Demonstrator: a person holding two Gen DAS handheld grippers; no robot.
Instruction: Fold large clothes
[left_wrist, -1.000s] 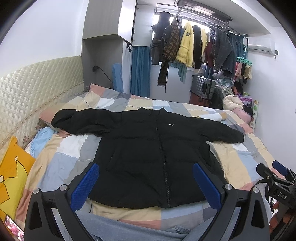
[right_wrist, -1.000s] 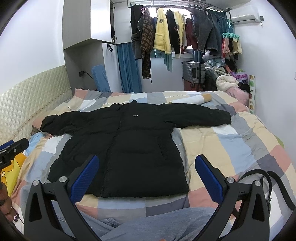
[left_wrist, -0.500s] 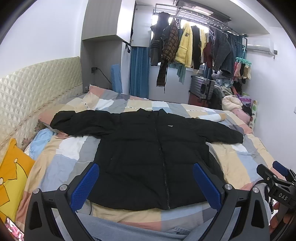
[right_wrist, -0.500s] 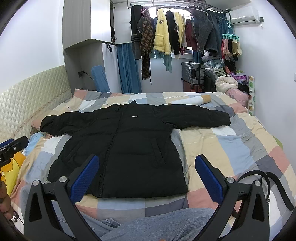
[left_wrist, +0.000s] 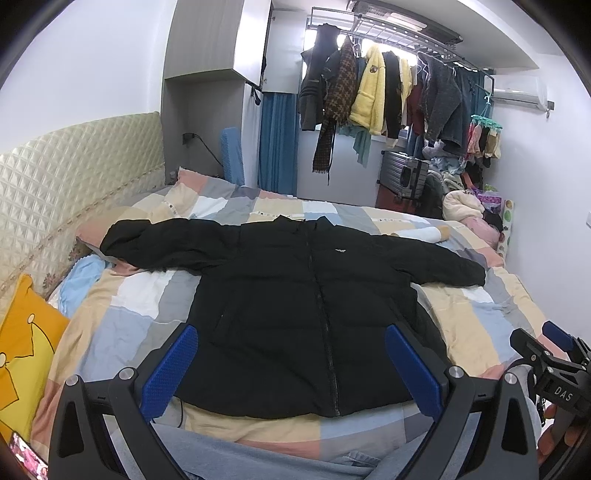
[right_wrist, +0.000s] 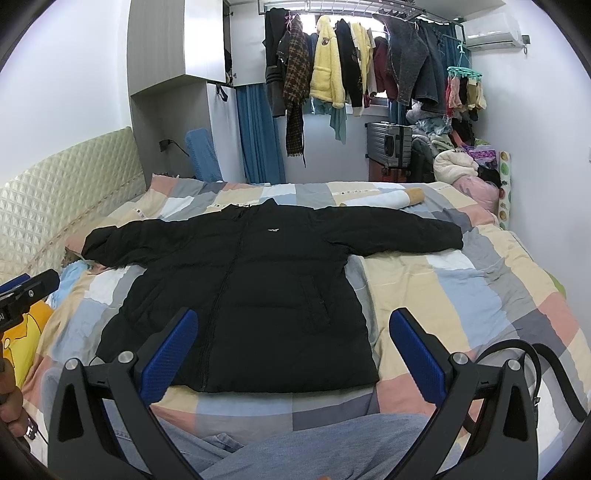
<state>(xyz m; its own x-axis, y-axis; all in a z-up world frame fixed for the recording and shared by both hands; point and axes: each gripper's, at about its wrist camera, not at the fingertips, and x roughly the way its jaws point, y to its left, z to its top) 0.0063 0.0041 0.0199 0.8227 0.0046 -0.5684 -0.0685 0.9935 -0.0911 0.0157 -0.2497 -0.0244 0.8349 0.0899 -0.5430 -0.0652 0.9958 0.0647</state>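
A black puffer jacket (left_wrist: 295, 295) lies flat and zipped on the patchwork bed, both sleeves spread out to the sides; it also shows in the right wrist view (right_wrist: 251, 288). My left gripper (left_wrist: 291, 365) is open and empty, held above the jacket's hem. My right gripper (right_wrist: 293, 350) is open and empty, also above the hem near its right corner. The right gripper's tip shows at the right edge of the left wrist view (left_wrist: 554, 354).
The bed (right_wrist: 480, 295) has a quilted headboard (left_wrist: 66, 177) on the left. A yellow pillow (left_wrist: 22, 347) lies at the left edge. Hanging clothes (right_wrist: 332, 74) and a suitcase (right_wrist: 388, 144) stand beyond the bed. Jeans (right_wrist: 295, 443) lie at the near edge, a black strap (right_wrist: 535, 369) at right.
Both views have shifted only slightly. The jacket lies as before and both grippers stay open.
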